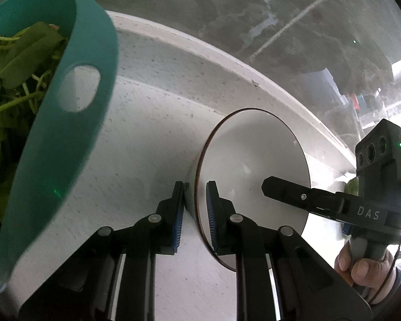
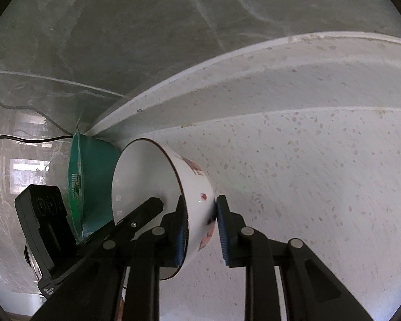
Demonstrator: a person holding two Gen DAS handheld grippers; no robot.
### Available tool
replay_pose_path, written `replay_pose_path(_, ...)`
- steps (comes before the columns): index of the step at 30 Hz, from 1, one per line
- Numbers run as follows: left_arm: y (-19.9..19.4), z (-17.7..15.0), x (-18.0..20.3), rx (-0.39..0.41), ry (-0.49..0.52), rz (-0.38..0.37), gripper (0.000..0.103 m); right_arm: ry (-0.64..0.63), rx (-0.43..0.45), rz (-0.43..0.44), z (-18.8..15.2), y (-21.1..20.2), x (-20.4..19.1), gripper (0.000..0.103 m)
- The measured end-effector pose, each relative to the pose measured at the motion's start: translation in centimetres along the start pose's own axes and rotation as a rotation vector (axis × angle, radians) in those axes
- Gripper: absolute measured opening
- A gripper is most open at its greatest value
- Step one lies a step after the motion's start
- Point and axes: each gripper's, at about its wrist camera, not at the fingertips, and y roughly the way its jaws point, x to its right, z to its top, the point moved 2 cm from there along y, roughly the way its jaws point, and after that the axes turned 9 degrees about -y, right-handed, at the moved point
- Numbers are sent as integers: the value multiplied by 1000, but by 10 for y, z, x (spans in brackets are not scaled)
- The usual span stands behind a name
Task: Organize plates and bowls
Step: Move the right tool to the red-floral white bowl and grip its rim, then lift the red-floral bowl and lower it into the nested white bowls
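Both grippers, left (image 1: 195, 200) and right (image 2: 200, 214), are clamped on opposite rims of the white bowl (image 1: 251, 165) on the counter (image 1: 147, 133), right of the teal basket (image 1: 66, 133). It should be lifted level, evenly.

Right gripper (image 2: 200, 222) clamps the white bowl's (image 2: 147, 176) rim over the counter (image 2: 320, 187).

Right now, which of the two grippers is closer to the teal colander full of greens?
Left. The left gripper clamps the white bowl's rim on the side facing the teal colander; the right gripper grips the bowl's far wall, away from the colander.
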Motion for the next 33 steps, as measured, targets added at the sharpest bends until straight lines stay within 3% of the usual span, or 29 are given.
replay_pose_path(13, -24, -31, 53, 16, 75, -16, 15, 5, 46, -10, -32, -49, -11, 24)
replay_pose_path(22, -43, -84, 112, 17, 190, -29, 15, 16, 102, -17, -83, -112, -6, 25)
replay_pose_path(33, -42, -174, 203, -58, 363, -89, 15, 91, 195, -64, -172, -187, 23, 25)
